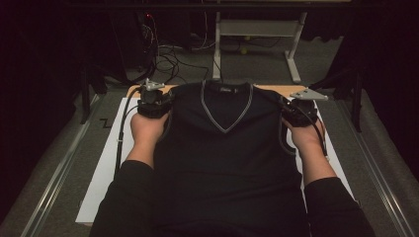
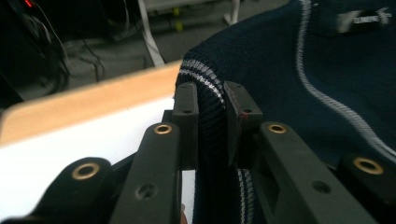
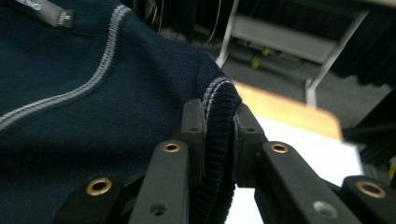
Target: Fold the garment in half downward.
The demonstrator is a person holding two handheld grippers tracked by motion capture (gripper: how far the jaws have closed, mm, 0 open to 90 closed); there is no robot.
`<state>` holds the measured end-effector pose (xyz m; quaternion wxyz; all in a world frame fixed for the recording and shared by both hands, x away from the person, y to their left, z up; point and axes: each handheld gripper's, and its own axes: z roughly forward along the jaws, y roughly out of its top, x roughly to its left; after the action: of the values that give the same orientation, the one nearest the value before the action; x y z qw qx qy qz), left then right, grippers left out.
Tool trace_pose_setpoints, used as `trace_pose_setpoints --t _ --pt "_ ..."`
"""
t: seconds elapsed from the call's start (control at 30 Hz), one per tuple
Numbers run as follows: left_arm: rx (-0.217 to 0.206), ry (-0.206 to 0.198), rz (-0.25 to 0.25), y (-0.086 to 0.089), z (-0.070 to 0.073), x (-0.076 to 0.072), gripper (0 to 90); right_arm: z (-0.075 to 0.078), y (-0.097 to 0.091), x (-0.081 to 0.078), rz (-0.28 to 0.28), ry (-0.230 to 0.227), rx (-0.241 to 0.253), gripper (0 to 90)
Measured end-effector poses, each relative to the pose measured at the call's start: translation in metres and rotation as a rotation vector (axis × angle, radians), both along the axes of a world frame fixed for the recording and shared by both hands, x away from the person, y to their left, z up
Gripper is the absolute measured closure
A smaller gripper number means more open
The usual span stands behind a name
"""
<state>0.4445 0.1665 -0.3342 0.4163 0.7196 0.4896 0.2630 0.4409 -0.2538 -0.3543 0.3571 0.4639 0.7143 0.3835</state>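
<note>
both sleeves frame the vest [image 1: 225, 148]; left hand-held gripper [image 2: 212, 100] and right hand-held gripper [image 3: 219, 116] each pinch a ribbed shoulder edge, which may slip out under the vest's weight.

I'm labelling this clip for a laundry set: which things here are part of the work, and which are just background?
In the work:
- navy V-neck vest
- left tongs, shut on its shoulder edge
- right tongs, shut on the other shoulder edge

Background:
- white sheet
- wooden table
- cables
- metal frame
</note>
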Motion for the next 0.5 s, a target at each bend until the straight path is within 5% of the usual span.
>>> trace_pose_setpoints --t 0.2,0.5 --pt "-0.012 -0.044 0.016 0.007 0.014 -0.004 72.5 0.024 0.002 -0.003 0.015 -0.077 0.01 79.0" --pt "-0.049 -0.019 -0.061 0.016 0.003 -0.017 72.3 0.026 0.009 -0.01 0.053 -0.078 0.009 78.9"
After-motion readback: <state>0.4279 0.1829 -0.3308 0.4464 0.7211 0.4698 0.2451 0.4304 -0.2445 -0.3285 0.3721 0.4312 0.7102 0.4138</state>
